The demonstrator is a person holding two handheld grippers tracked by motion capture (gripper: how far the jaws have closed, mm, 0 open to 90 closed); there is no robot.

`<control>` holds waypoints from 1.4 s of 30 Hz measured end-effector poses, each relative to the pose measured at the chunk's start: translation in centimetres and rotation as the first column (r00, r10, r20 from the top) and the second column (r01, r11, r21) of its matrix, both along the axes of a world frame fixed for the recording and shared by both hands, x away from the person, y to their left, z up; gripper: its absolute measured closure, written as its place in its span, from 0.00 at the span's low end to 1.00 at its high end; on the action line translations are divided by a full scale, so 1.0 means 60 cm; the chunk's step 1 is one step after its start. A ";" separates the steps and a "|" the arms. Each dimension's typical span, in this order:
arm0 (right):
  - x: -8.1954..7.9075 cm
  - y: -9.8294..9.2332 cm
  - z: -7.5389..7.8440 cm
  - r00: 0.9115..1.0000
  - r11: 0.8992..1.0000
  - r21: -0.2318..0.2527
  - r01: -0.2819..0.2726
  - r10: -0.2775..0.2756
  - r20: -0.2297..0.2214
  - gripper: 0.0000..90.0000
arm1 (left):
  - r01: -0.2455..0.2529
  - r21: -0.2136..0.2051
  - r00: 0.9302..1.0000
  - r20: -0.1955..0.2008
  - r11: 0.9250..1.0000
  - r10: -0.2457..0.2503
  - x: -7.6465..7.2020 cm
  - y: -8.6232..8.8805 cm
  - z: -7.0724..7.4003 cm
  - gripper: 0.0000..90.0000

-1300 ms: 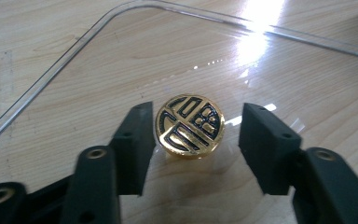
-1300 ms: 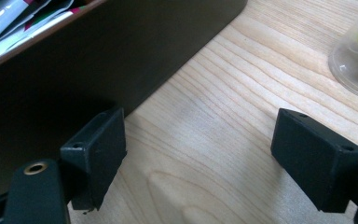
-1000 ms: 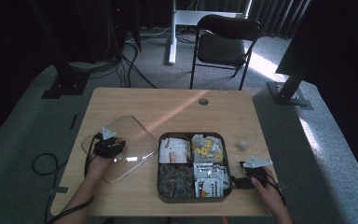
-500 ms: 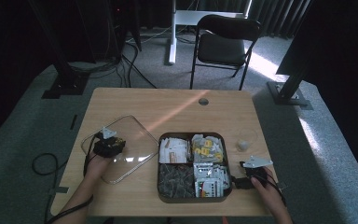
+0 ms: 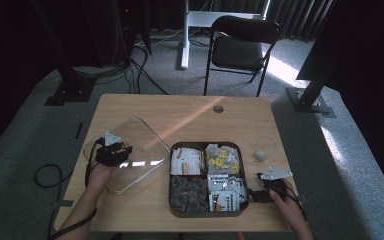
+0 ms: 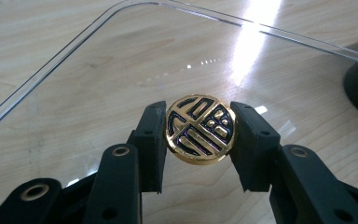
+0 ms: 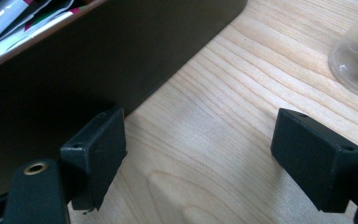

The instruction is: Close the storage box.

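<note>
in the left gripper view, the left gripper [image 6: 199, 135] sits at the centre of the frame with its two black jaws pressed on either edge of a round gold and black knob [image 6: 200, 129], so the claw is holding that knob between its pads. the knob belongs to a clear lid [image 6: 121, 60], whose rounded rim curves across the upper left and top of the frame, with the pale wood of the table [image 6: 37, 28] showing through and around it. in the high view the same gripper [image 5: 113, 151] is in the left part of the frame, over the clear lid [image 5: 140, 145], which lies to the left of a dark tray [image 5: 205, 212] split into four compartments holding packets. the right gripper [image 5: 260, 194] is at the lower right of the high view, just beside the tray's right wall, with a hand [image 5: 285, 202] behind it. in the right gripper view, the right gripper [image 7: 198, 161] has its jaws set wide apart with bare wood between them; the left jaw is close against the dark tray wall [image 7: 98, 60], which crosses the upper left of the frame. a small clear cup [image 7: 356, 60] stands at the upper right edge, apart from the jaws.
</note>
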State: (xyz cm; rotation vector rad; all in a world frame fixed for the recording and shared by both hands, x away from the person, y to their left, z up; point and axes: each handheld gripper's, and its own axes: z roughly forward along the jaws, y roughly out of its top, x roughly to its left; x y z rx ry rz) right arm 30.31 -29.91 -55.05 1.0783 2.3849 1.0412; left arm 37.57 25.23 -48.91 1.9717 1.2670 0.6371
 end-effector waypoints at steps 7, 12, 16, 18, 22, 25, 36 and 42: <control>0.000 0.000 0.000 1.000 1.000 0.000 0.000 0.000 0.000 0.19 | 0.026 -0.023 1.000 0.018 0.999 -0.025 -0.005 0.000 0.036 0.66; 0.000 0.000 0.000 1.000 1.000 0.000 0.000 0.000 0.000 0.19 | 0.075 -0.007 0.996 0.040 0.997 -0.074 -0.011 -0.019 0.062 0.66; 0.000 0.000 0.000 1.000 1.000 0.000 0.000 0.000 0.000 0.19 | 0.117 -0.006 0.992 0.039 0.993 -0.117 -0.014 -0.037 0.074 0.66; 0.000 0.000 0.000 1.000 1.000 0.000 0.000 0.000 0.000 0.19 | 0.137 -0.002 0.990 0.036 0.991 -0.136 -0.015 -0.047 0.078 0.66; 0.000 0.000 0.000 1.000 1.000 0.000 0.000 0.000 0.000 0.19 | 0.167 0.001 0.985 0.032 0.986 -0.167 -0.017 -0.064 0.083 0.66; 0.000 0.000 0.000 1.000 1.000 0.000 0.000 0.000 0.000 0.19 | 0.186 -0.002 0.982 0.027 0.983 -0.186 -0.017 -0.076 0.086 0.66; 0.000 0.000 0.000 1.000 1.000 0.000 0.000 0.000 0.000 0.19 | 0.244 -0.006 0.969 0.026 0.970 -0.244 -0.022 -0.105 0.098 0.66; 0.000 0.000 0.000 1.000 1.000 0.000 0.000 0.000 0.001 0.19 | 0.296 -0.006 0.955 0.040 0.955 -0.295 -0.029 -0.130 0.114 0.65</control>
